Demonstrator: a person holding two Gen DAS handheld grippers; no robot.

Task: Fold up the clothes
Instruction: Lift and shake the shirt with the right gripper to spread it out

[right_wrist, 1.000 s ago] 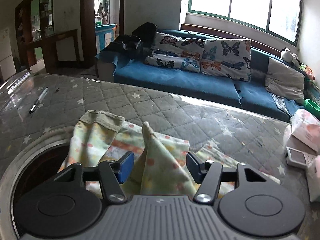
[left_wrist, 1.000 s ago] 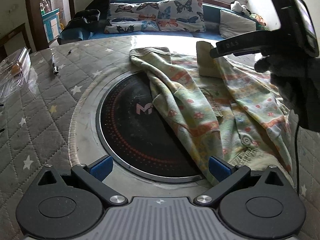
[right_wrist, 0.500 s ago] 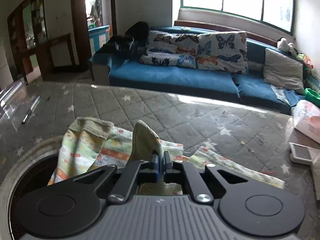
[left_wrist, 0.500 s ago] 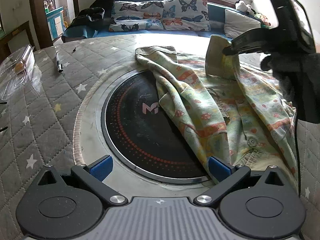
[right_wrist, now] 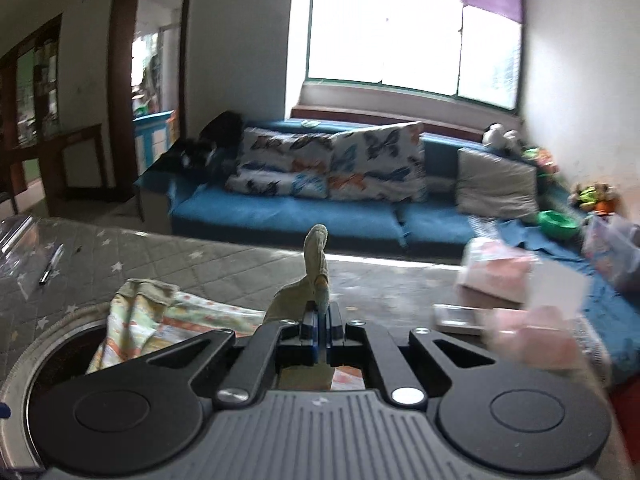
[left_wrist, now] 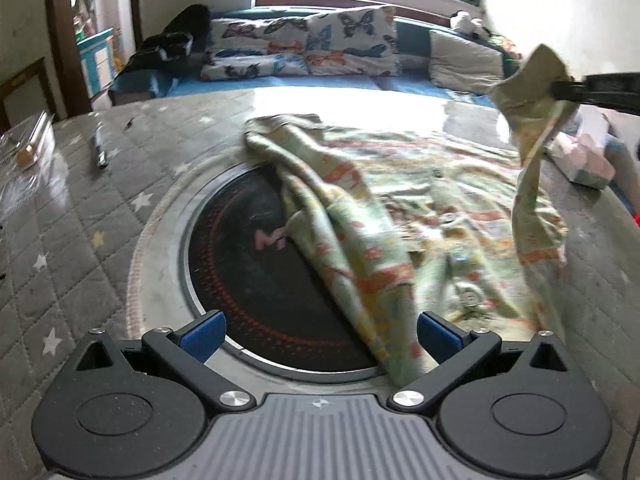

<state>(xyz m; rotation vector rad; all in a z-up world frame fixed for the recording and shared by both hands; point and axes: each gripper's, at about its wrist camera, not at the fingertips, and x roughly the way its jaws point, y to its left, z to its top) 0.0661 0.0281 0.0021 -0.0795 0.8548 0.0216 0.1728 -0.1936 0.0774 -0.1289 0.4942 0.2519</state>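
A pale green patterned garment [left_wrist: 400,216] lies crumpled on the quilted table, partly over a round black hob [left_wrist: 256,264]. My right gripper [right_wrist: 320,320] is shut on a sleeve cuff [right_wrist: 316,256] and holds it lifted above the table; it also shows at the upper right of the left wrist view [left_wrist: 560,88], with the sleeve [left_wrist: 532,160] hanging down from it. My left gripper [left_wrist: 320,332] is open and empty, low at the near edge of the hob, its right finger next to the garment's hem.
A pen [left_wrist: 100,148] and a clear plastic box [left_wrist: 28,148] lie at the table's left. A pink tissue pack [right_wrist: 496,276] and a small device [right_wrist: 460,316] lie at the right. A blue sofa [right_wrist: 320,208] with butterfly cushions stands beyond the table.
My right gripper, shut on the cuff, has risen and moved right, pulling the sleeve up off the table. My left gripper has stayed open and low, shifting slightly forward.
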